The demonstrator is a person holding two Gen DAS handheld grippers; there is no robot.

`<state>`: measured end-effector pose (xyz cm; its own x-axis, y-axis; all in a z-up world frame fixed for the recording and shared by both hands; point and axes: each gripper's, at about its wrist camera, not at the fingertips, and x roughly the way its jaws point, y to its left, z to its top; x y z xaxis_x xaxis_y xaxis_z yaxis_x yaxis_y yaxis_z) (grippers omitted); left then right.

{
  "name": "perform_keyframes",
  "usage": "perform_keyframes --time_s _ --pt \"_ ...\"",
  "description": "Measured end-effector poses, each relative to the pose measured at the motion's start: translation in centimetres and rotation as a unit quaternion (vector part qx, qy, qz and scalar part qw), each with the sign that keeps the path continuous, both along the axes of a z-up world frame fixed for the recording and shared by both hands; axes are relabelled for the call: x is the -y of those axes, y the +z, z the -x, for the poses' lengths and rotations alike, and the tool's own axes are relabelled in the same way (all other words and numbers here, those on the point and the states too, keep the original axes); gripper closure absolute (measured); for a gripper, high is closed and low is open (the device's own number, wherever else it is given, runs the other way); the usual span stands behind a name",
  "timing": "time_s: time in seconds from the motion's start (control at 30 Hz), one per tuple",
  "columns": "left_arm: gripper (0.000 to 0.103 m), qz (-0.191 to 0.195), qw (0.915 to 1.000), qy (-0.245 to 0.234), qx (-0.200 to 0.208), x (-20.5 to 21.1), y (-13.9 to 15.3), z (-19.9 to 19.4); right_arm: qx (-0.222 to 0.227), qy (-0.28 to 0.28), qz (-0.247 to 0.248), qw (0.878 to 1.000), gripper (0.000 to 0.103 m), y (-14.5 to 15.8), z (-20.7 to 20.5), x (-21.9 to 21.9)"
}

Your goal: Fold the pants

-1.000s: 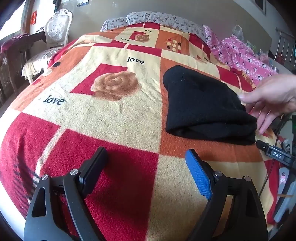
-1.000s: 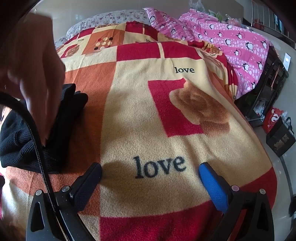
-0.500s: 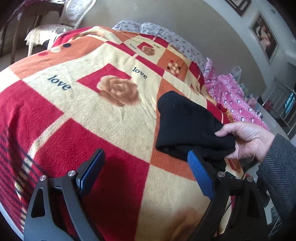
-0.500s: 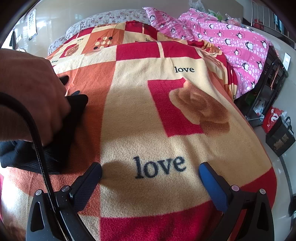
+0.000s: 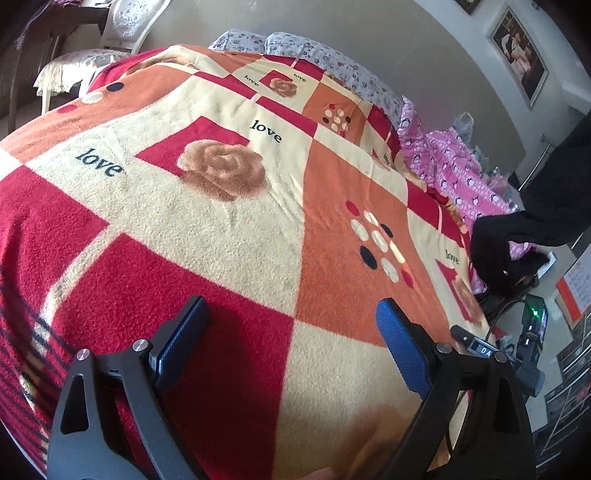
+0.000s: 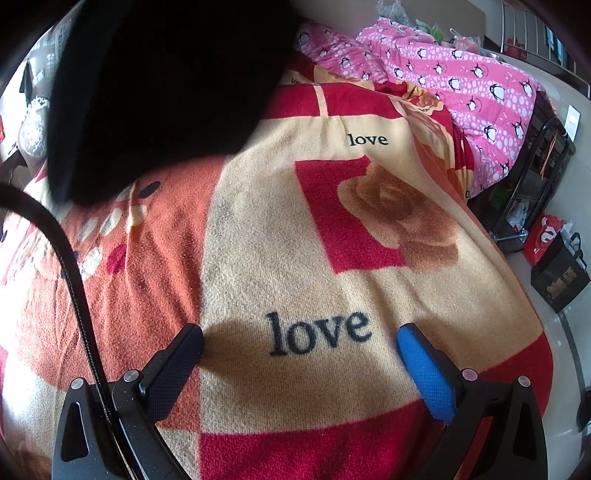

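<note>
Both grippers are just sitting low over the bed, nothing in either one. The left gripper (image 5: pixel 291 314) has its black finger and its blue-padded finger spread wide apart above a red square of the fuzzy red, orange and cream patchwork blanket (image 5: pixel 229 221), the one with tan roses and "love" printed all over it. The right gripper (image 6: pixel 299 343) is the same deal, fingers wide apart, hovering right over one of the "love" words with a rose patch just beyond it.

The black knit pants (image 6: pixel 159 92) are up off the blanket. From the right wrist view they're a big dark mass hanging in the upper left, close to the lens and blurry, so I can't tell how they're folded or what's holding them. From the left wrist view a dark shape shows way over at the right edge (image 5: pixel 495 243), past the side of the bed; probably the same pants, but I can't say for sure.

Other stuff around: a pink penguin-print quilt (image 6: pixel 461 85) bunched along the far right side of the bed, floral pillows (image 5: pixel 325 59) at the head, a white ornate chair (image 5: pixel 122 22) in the far left corner, and a black cable (image 6: pixel 77 288) curving past the right gripper.
</note>
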<state>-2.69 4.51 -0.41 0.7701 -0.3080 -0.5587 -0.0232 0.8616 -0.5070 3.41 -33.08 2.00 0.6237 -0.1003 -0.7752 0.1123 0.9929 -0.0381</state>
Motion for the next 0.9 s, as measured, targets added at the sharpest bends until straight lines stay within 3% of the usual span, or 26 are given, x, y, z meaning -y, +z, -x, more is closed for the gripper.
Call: perform_keyframes --time_s 0.23,0.4,0.5,0.63,0.9 --pt "0.011 -0.053 0.9976 -0.043 0.014 2.7 0.8 1.7 0.000 0.000 0.000 1.000 0.000 0.0 0.1 0.0" --pt "0.011 -0.117 0.9920 -0.040 0.026 4.6 1.0 2.2 0.000 0.000 0.000 1.000 0.000 0.0 0.0 0.0" --pt "0.011 -0.108 0.9928 -0.053 0.009 4.5 0.5 1.3 0.000 0.000 0.000 1.000 0.000 0.0 0.0 0.0" --pt "0.011 -0.065 0.9968 -0.045 0.012 2.9 0.1 1.3 0.000 0.000 0.000 1.000 0.000 0.0 0.0 0.0" --pt "0.011 -0.075 0.9964 -0.036 0.018 3.0 0.2 1.5 0.000 0.000 0.000 1.000 0.000 0.0 0.1 0.0"
